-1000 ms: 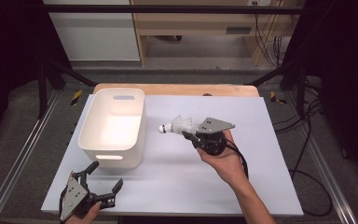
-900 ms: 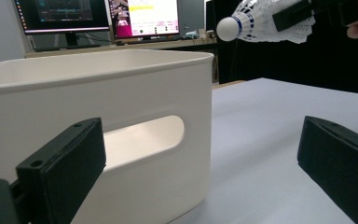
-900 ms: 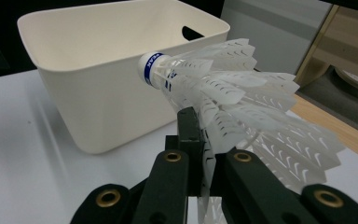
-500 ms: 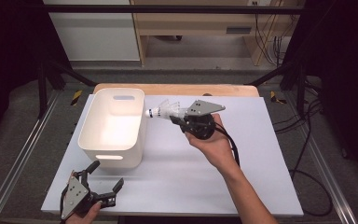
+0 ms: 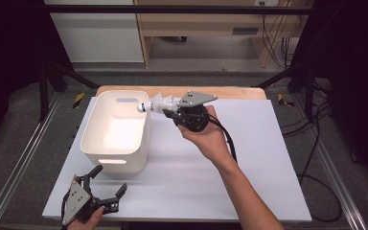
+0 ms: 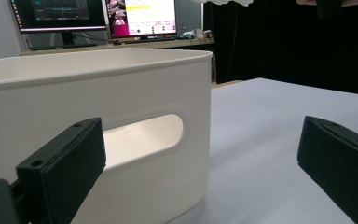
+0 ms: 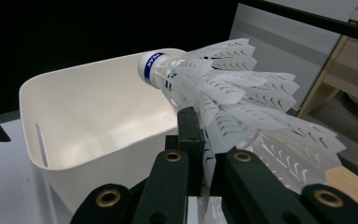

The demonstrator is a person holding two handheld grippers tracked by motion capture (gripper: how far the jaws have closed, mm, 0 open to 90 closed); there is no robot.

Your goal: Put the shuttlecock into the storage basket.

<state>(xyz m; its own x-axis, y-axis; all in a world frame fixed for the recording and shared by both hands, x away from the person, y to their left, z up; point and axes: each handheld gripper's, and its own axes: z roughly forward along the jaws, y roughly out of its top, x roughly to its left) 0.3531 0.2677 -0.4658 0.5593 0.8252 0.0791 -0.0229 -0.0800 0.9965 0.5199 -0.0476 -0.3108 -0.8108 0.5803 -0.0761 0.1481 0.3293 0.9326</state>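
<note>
A white plastic shuttlecock (image 5: 159,102) (image 7: 223,93) with a blue-banded cork is pinched by its skirt in my right gripper (image 5: 168,109) (image 7: 200,128), which is shut on it. The cork points left and hangs just over the right rim of the white bin (image 5: 115,155) (image 7: 88,107) (image 6: 98,93). The bin looks empty inside. My left gripper (image 5: 109,180) (image 6: 200,163) rests at the table's front left corner, open, with nothing between its jaws, and faces the bin's near handle slot.
The white tabletop (image 5: 249,158) stretches right of and in front of the bin. A wooden board (image 5: 230,91) borders the far edge. Metal rails run along both sides and cables (image 5: 316,143) lie at the right. Monitors (image 6: 140,16) stand beyond the bin.
My right gripper has carried the shuttlecock left and upward, from over the table beside the bin to the bin's right rim. The left gripper has stayed still.
</note>
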